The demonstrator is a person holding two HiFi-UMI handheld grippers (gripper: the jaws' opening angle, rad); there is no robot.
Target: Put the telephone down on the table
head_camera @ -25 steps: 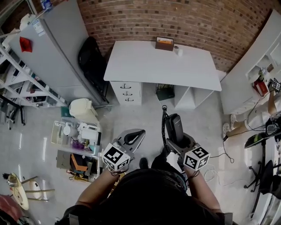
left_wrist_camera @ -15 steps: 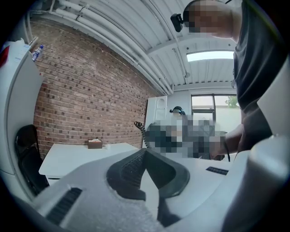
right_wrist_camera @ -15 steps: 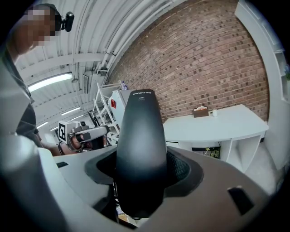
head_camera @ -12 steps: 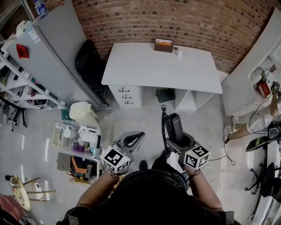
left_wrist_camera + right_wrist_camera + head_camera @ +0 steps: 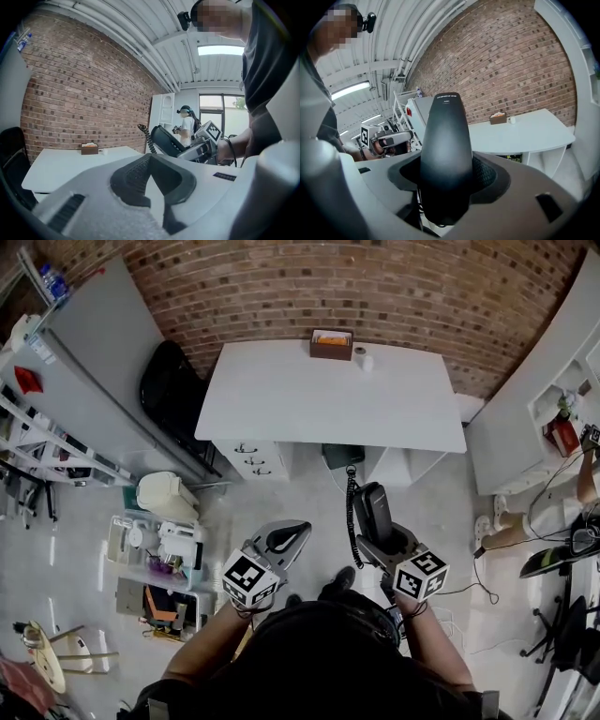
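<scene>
A black telephone handset [image 5: 373, 509] with a coiled cord [image 5: 351, 521] stands up between the jaws of my right gripper [image 5: 380, 535], which is shut on it. In the right gripper view the handset [image 5: 444, 154] fills the middle, clamped between the dark pads [image 5: 485, 176]. My left gripper [image 5: 281, 540] is held beside it, shut with nothing in it; its pads [image 5: 140, 176] meet in the left gripper view. The white table [image 5: 281, 390] stands ahead against the brick wall, some way from both grippers. In the left gripper view the handset [image 5: 164, 139] shows to the right.
On the table's far edge sit a small brown box [image 5: 330, 343] and a white cup [image 5: 367, 362]. A black chair [image 5: 169, 390] stands left of the table, a grey cabinet [image 5: 103, 362] further left. A cluttered cart [image 5: 155, 549] is on the floor at my left. White shelving [image 5: 544, 390] lines the right.
The view has shifted: the table now sits a little further left and lower in the head view. Both grippers keep their pose, the right one still holding the handset.
</scene>
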